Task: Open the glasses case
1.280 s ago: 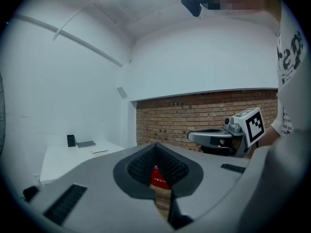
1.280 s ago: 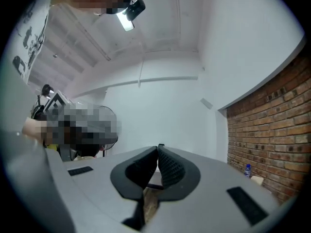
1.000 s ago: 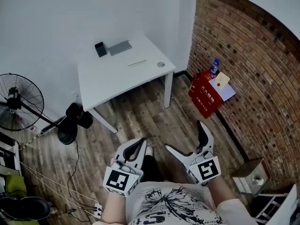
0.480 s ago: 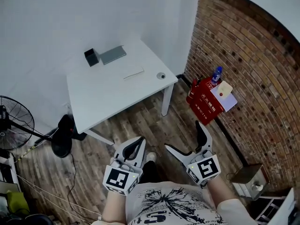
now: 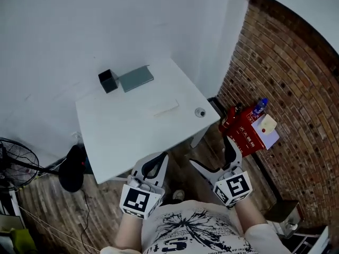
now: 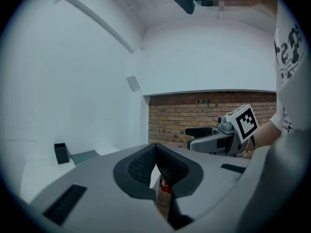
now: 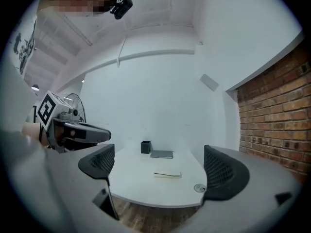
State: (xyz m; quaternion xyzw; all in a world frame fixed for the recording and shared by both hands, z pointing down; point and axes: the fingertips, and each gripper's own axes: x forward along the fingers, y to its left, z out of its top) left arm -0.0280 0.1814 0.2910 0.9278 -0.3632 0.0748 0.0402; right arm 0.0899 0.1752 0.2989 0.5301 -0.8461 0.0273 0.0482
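Case (image 5: pixel 136 78), probably the flat grey thing upper left on the desk (image 5: pixel 122 136), looks light, stiff and a bit slick, so grab its long edges; left tongs (image 5: pixel 155 162) are closed on nothing, right tongs (image 5: pixel 212 153) gape apart.

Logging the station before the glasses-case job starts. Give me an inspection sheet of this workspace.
Surface: white table.
Job's things: grey flat item, pale flat item; cannot tell which is the case.
Clutter: black box, small round thing.
Grippers: left gripper shut, empty; right gripper open, empty; both short of the items.
Cables: cable on the floor, left.
Surroundings: fan, red box, brick wall.
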